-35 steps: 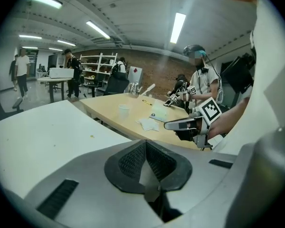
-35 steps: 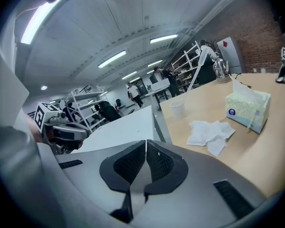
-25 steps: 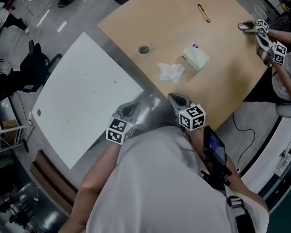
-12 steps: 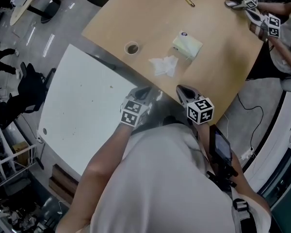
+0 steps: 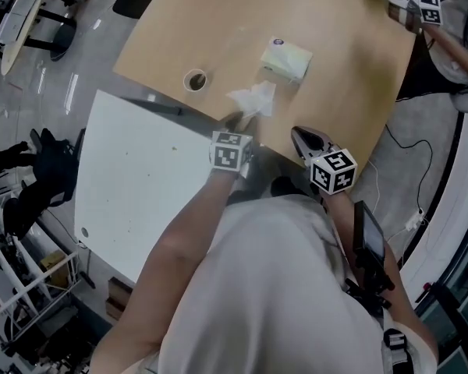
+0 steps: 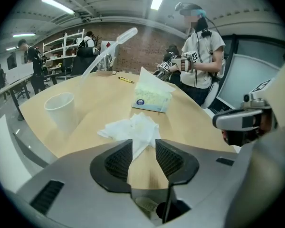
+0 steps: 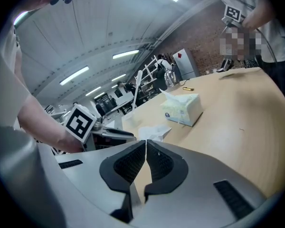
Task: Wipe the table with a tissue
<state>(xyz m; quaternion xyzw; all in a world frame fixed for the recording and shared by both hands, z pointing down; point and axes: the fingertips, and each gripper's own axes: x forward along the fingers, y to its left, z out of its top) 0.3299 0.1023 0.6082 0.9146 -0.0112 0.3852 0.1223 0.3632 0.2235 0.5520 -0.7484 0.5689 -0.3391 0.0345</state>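
Tissue: white, crumpled, lying on the wooden desk close to its near edge. Its near corner reaches into the gap of the left claw. That claw's jaws stand moderately apart on either side of the corner, and no pinch on the paper is seen.

Right claw: jaws drawn together to a hairline, nothing between them. It is at the near desk edge, to the right of the tissue and apart from it.

Tissue box: just beyond the tissue, to its far right, with one sheet standing out of the top.

Paper cup: upright, near the tissue on its left.

Yellow pen: on the far part of the desk.

White panel: beside the desk on the left.

Second person: standing at the far right of the desk, holding grippers
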